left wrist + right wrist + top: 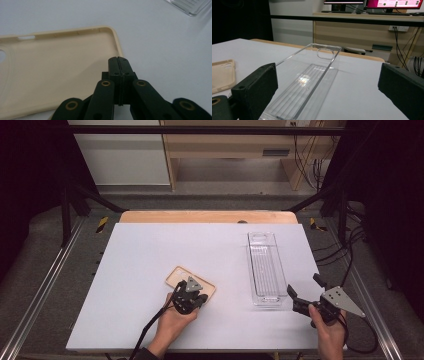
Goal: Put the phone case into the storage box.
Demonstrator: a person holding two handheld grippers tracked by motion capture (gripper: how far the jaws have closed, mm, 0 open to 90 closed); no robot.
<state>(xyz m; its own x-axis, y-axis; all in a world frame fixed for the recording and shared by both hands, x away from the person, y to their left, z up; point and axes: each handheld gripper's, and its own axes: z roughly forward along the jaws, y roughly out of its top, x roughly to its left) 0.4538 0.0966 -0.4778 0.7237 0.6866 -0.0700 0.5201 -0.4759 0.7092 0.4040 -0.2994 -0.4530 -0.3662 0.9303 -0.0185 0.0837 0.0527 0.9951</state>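
- A beige phone case (190, 282) lay hollow side up on the white surface (140, 270), a little left of the middle and toward the near edge.
- To its right, well apart, sat a clear plastic tray (265, 270), long and narrow, running away from the person; nothing stood between the two.
- The left tool (119, 60) rested over the near right end of the case, its jaws pressed together with nothing pinched, the tips just above the case's inner floor near the raised rim.
- The left hand (175, 320) came in low from the near edge, cable trailing back toward the person.
- The right tool (305, 292) hovered just beside the tray's near right corner, jaws spread wide and empty; in the right gripper view it looked straight down the tray's length.
- The right hand (327, 330) sat close to the surface's near right corner.
- Plenty of bare white room lay to the left and beyond the case.
- A wooden edge and a dark frame bar ran across at the far side.
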